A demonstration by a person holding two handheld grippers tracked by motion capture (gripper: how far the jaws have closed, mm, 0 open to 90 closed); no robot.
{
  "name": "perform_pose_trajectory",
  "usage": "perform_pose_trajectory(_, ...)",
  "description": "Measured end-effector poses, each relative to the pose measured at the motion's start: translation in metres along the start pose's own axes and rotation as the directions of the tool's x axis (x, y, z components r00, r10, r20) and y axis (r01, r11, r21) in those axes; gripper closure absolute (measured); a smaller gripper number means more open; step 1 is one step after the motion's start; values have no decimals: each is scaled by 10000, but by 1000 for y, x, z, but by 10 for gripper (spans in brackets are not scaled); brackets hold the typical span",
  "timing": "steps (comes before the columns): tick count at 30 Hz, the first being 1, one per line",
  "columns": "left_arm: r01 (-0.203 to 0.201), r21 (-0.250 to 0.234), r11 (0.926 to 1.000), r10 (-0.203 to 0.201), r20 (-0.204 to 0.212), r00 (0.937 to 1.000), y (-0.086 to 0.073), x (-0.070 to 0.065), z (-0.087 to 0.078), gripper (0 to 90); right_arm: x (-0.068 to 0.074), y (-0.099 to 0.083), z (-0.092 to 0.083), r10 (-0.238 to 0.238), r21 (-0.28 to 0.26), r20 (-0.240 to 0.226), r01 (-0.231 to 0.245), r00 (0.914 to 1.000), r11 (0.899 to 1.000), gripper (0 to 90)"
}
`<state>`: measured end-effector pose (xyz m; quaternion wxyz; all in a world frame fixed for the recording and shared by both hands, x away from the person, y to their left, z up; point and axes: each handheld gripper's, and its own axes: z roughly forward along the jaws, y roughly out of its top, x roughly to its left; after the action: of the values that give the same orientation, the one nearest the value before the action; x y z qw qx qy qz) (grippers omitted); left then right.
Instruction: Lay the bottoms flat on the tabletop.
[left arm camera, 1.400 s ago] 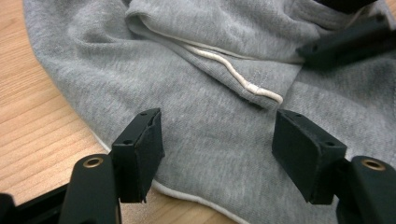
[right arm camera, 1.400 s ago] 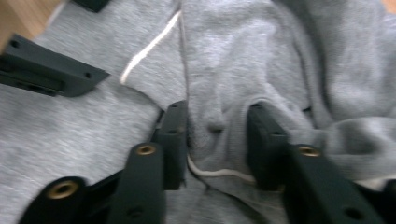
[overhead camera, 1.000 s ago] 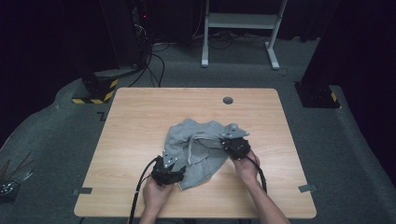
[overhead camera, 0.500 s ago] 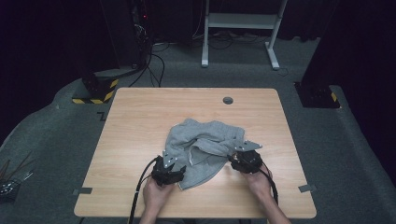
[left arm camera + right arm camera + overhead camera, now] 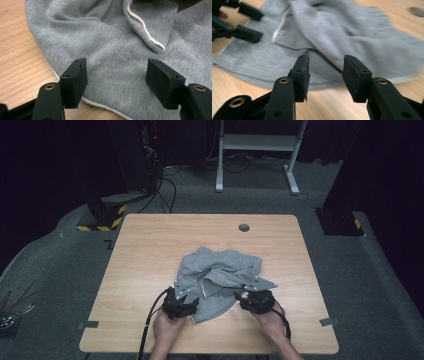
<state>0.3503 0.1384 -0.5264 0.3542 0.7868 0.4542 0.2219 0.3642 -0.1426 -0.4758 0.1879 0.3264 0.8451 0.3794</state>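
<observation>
Tabletop: light wood, small dark round grommet near its 12 o'clock edge. No shift between frames.

Grey garment: a rumpled sweatshirt-type piece with white trim, lay crumpled just toward 6 o'clock of the tabletop centre. A second earlier its 3 o'clock side was bunched up under the right claw; by now that side had dropped and spread flatter, with a folded flap lying across the middle.

Right claw: was on the fabric near the garment's 3 o'clock edge a second before, then slid back toward 5 o'clock, off the cloth. Jaws had just been opening, then eased in slightly; in the right gripper view they stood apart with nothing pinched, bare wood beneath and the hem just past the tips. So: released, empty.

Left claw: parked at the garment's 7 o'clock corner, same spot throughout. In the left gripper view jaws stood wide over the hem with cloth lying between them, pads not pressing it. Open, not gripping.

Judgement: one pull or spread on the right side looked finished and let go. Garment was loose on the tabletop, held by neither claw. Next likely a fresh grab at the near hem, both claws already lined up at 6 o'clock for it.
</observation>
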Motion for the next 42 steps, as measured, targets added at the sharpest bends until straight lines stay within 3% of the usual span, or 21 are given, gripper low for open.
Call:
perform_pose_trajectory(3,-2,5,10000,2,11,10000,0,0,0,335,18,11,24,-652,296,-423,665,9970,9973,527)
perform_pose_trajectory(8,-7,-2,10000,7,-6,10000,0,0,0,334,42,29,60,-1325,769,-933,1398,9868,9872,501)
perform_pose_trajectory(13,-12,2,10000,12,-8,10000,0,0,0,334,55,41,80,-1665,914,-1268,1786,9779,9797,501)
perform_pose_trajectory(19,-11,-1,10000,11,-7,10000,0,0,0,334,57,42,99,-1728,1366,-1231,1891,9772,9724,576)
perform_pose_trajectory(22,-12,-2,10000,12,-2,10000,0,0,0,334,54,43,98,-1780,1394,-1171,1936,9770,9711,699)
perform_pose_trajectory(26,-9,-22,10000,9,-7,10000,0,0,0,334,50,43,95,-1560,1367,-1283,1732,9794,9754,785)
perform_pose_trajectory(32,-13,-7,10000,13,4,10000,0,0,0,333,49,44,79,-1684,1093,-1254,1824,9777,9771,797)
perform_pose_trajectory(37,-7,-1,10000,7,4,10000,0,0,0,333,31,35,56,-1065,781,-1141,1158,9877,9902,802)
perform_pose_trajectory(42,-4,0,10000,4,2,10000,0,0,0,333,12,14,24,-570,523,-659,605,9962,9968,802)
